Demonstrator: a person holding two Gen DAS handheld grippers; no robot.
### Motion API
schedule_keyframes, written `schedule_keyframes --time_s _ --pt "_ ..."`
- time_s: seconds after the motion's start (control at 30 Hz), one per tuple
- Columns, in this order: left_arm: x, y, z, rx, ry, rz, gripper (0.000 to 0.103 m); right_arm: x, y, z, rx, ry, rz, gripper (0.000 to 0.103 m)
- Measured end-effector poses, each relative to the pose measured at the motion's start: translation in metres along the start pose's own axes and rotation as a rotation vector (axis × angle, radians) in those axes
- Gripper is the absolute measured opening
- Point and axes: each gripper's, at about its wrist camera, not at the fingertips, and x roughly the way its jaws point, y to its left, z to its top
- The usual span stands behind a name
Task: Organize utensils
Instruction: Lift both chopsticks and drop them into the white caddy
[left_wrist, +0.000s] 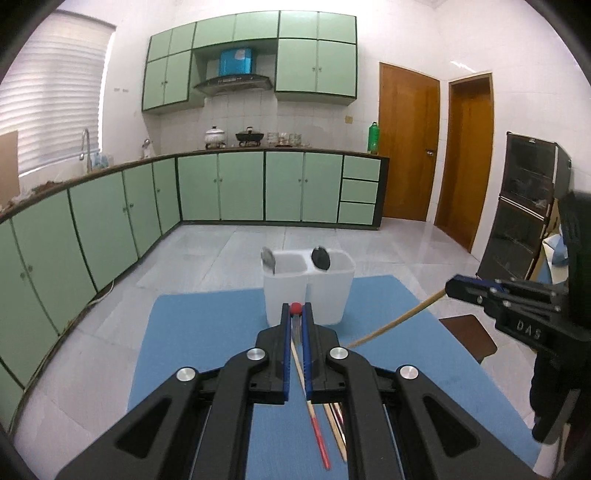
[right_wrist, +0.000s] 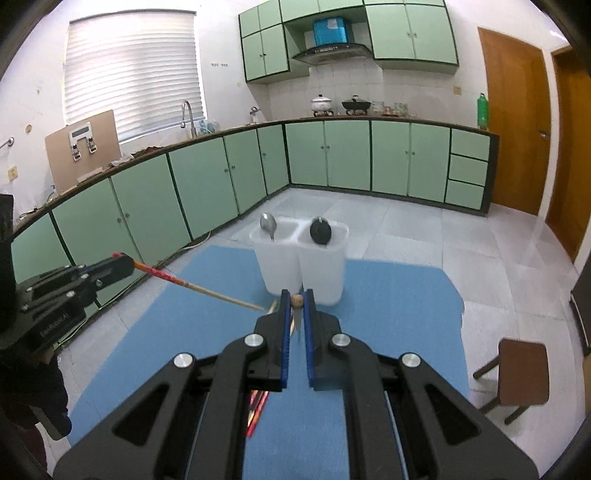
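Both grippers are clenched, each on one chopstick. In my left gripper (left_wrist: 296, 309) I hold the red-tipped chopstick (left_wrist: 317, 424); its red end sticks out between the blue pads (left_wrist: 284, 350), and its long shaft runs back under the gripper, above the blue mat (left_wrist: 207, 332). From the right wrist view this same chopstick (right_wrist: 192, 286) points down and to the right, and its pale tip reaches near the base of the white holder (right_wrist: 301, 258).

In my right gripper (right_wrist: 297, 301) I hold a plain wooden chopstick (left_wrist: 399, 321); its round wooden end shows between the fingertips. In the left wrist view it slopes down from the gripper toward the mat.

The holder has two compartments and stands on the far part of the mat, just in front of both grippers. A metal spoon (right_wrist: 268, 223) stands in its left compartment, bowl up, and a black spoon (right_wrist: 320, 230) leans in the right one. More chopsticks (left_wrist: 338, 432) lie on the mat under my left gripper. A small brown stool (right_wrist: 521, 373) stands on the floor to the right of the table.
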Motion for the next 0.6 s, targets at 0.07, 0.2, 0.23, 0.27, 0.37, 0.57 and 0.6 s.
schedule_keyframes --time_s 0.07,0.2,0.23,0.27,0.37,0.57,0.6 --pt "0.008 0.002 0.013 0.003 -0.001 -0.013 0.005 0.003 -0.002 0.013 -0.012 -0.001 0.005 0.006" --pt "0.015 0.005 0.034 0.001 -0.012 -0.028 0.005 0.006 -0.006 0.039 -0.031 -0.007 0.007 0.006" --pt "0.014 0.005 0.038 0.003 -0.019 -0.029 0.005 0.005 -0.008 0.047 -0.029 -0.014 0.015 0.006" --pt "0.013 0.006 0.043 0.005 -0.029 -0.032 0.005 0.003 -0.010 0.056 -0.026 -0.024 0.024 0.006" --pt "0.007 0.007 0.062 0.017 -0.072 -0.034 0.005 -0.004 -0.016 0.084 -0.029 -0.073 0.025 0.006" --pt "0.010 0.007 0.105 0.041 -0.145 -0.018 0.005 -0.002 -0.028 0.139 -0.011 -0.181 0.010 0.006" --pt "0.014 0.006 0.112 0.045 -0.150 -0.016 0.005 0.000 -0.030 0.148 -0.005 -0.200 0.002 0.006"
